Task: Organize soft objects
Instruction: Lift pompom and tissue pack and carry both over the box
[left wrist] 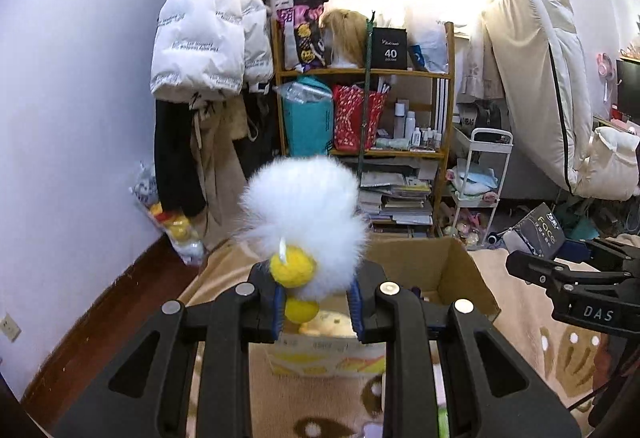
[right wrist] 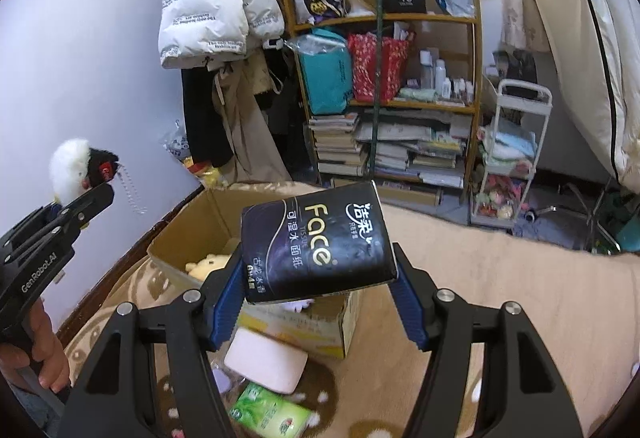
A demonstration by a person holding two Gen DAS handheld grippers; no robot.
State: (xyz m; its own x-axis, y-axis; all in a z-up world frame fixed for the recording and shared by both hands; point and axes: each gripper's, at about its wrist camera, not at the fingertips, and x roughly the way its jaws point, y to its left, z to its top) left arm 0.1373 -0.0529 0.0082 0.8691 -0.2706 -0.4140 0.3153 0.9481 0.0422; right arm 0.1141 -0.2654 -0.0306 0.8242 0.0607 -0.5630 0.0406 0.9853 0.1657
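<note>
Left tongs (left wrist: 316, 300): you grip the plush (left wrist: 304, 213), directly above the box (left wrist: 460, 278).
Right tongs (right wrist: 320, 292): you clamp the tissue pack (right wrist: 316, 244), near the box's front edge.

A fluffy white plush toy (left wrist: 304, 205) with two round yellow feet, a black patch on one side and a bead chain dangling from it hangs in the air above an open cardboard box (left wrist: 456, 270) that stands on a beige patterned rug. Inside the box lies a cream-coloured plush (right wrist: 206, 264). A black "Face" tissue pack (right wrist: 316, 248) is held tilted above the box's near edge. On the rug just before the box lie a pale pink soft pack (right wrist: 266, 362) and a green tissue pack (right wrist: 268, 412)
</note>
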